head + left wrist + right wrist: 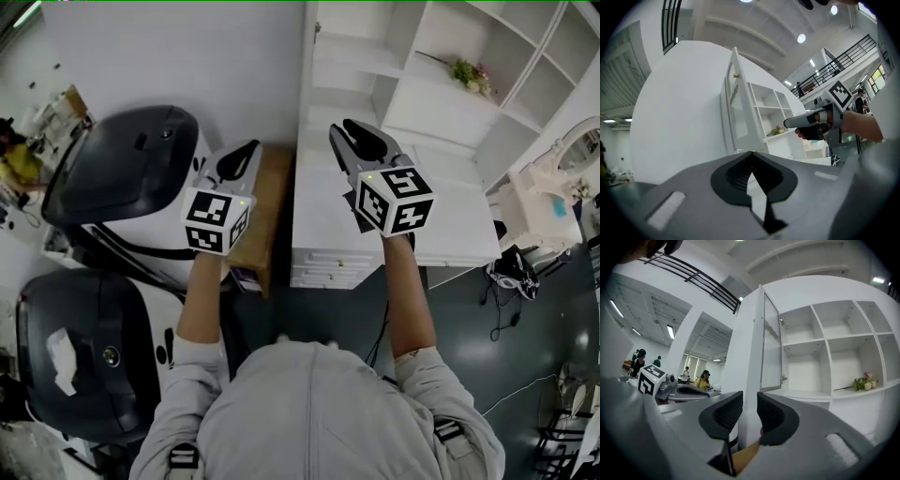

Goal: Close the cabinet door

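Black and ribbed, the right claw stands narrowly parted, with nothing between its jaws. The left claw has its jaws meeting at the tips and is likewise empty. Both are held out level in front of the person, aimed toward the white cabinet. Its shelves lie bare to view except for a small spray of flowers. The cabinet door hangs from the cabinet's left side, swung well out and nearly edge-on in the right gripper view. Neither claw touches it. By my reading nothing of the closing is done: a claw has yet to reach the door's outer face and push it round to the frame.
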`<state>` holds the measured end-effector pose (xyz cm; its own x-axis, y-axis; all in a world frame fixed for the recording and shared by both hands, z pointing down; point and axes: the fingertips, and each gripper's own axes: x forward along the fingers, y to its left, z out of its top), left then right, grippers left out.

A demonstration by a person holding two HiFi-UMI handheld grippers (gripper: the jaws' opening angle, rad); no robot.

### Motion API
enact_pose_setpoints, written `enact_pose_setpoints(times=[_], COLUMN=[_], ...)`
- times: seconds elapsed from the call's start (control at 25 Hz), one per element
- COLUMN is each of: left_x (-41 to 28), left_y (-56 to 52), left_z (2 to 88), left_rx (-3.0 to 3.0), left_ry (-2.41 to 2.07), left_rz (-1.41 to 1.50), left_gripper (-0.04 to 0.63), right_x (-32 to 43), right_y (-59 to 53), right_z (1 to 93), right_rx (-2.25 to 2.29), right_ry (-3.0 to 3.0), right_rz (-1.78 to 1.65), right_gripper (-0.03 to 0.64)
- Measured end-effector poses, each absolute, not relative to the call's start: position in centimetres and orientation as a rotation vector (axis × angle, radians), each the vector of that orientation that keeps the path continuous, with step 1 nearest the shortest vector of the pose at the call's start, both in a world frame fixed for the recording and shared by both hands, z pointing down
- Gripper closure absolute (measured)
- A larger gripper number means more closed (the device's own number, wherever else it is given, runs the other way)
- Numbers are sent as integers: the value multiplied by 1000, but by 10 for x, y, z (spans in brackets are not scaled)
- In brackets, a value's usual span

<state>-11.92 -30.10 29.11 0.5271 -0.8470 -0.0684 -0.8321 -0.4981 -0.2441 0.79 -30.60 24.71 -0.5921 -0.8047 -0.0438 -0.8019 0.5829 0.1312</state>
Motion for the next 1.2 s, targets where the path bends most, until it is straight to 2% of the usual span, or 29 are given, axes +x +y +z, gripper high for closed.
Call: enact_pose_setpoints(times=[0.52, 0.72, 0.84, 1.2], left_x=[-152, -152, -150, -137], left_y=[-317, -326, -331, -345], left_z=[302, 303, 304, 306], left_rx=[-2510, -2521, -2529, -2574], left_ry=[1460, 1435, 1420, 1345], left_rz=[-120, -107, -110, -96], left_gripper=[578, 578, 578, 577], right_x=[-42, -48, -48, -29], right_y=[-364, -374, -379, -378], right_z=[245, 242, 239, 239], right_rx=[1373, 1397, 1428, 1442], right_ry=[-2782, -2760, -2737, -2754], right_rz=[-227, -231, -245, -162], right_gripper=[430, 438, 498, 514])
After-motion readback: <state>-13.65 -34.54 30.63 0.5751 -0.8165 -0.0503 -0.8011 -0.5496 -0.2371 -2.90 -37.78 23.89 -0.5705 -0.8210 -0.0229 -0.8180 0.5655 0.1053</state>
